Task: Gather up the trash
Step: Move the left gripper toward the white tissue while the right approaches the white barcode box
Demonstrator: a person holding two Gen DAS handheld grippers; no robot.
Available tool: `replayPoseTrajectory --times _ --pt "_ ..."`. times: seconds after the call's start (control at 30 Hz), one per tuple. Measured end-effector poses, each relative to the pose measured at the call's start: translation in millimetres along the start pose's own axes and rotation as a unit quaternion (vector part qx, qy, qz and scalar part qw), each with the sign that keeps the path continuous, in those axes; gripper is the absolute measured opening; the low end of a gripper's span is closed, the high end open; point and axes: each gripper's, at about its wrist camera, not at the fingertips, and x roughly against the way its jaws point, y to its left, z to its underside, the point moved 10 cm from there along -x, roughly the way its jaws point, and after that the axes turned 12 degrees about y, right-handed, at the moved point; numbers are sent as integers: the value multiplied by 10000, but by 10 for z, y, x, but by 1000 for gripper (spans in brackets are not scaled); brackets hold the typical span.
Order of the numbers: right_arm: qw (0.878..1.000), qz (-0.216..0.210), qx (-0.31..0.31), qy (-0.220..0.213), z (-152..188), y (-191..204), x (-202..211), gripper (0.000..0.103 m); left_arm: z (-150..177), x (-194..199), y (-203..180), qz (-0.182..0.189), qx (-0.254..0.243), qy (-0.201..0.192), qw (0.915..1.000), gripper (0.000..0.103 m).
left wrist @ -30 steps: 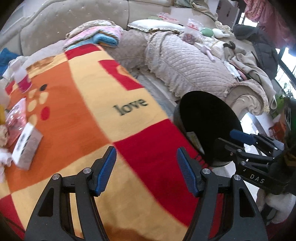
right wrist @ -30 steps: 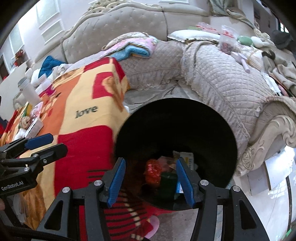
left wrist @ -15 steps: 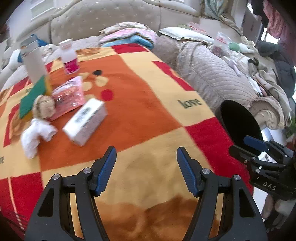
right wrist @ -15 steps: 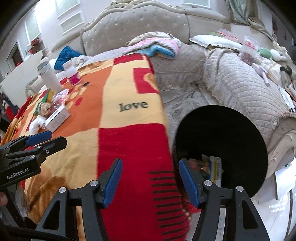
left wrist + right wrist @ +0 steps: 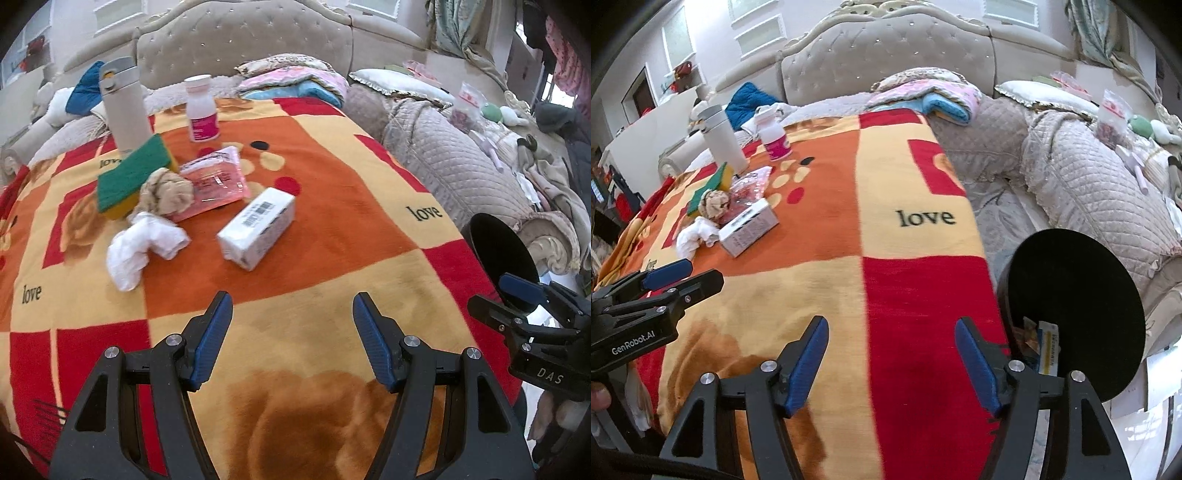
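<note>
On the red, orange and yellow blanket [image 5: 332, 206] lie a white crumpled tissue [image 5: 142, 247], a tan crumpled wad [image 5: 168, 190], a pink plastic packet [image 5: 218, 181] and a white box with a barcode [image 5: 258, 227]. The black trash bin [image 5: 1075, 306] stands off the blanket's right edge with packaging inside; it also shows in the left wrist view [image 5: 502, 254]. My left gripper [image 5: 291, 332] is open and empty, short of the box. My right gripper [image 5: 892, 360] is open and empty over the blanket, beside the bin.
A green and yellow sponge [image 5: 135, 177], a grey flask [image 5: 123, 105] and a white bottle with a pink label [image 5: 201, 109] stand behind the trash. A quilted sofa [image 5: 1082, 177] with clutter is on the right. A tufted headboard [image 5: 240, 40] is behind.
Both grippers have swung left, away from the bin and toward the pile on the blanket. The right gripper was over the bin's opening and is now over the blanket. Both stay open.
</note>
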Motion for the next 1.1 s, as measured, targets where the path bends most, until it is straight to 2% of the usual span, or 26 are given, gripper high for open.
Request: replayPoseTrajectory --times 0.57,1.1 --pt "9991 -331 260 89 -149 676 -150 69 115 110 683 -171 489 -40 9987 67" --pt "9970 -686 157 307 -718 1374 -677 69 236 47 1471 -295 1118 65 9933 67"
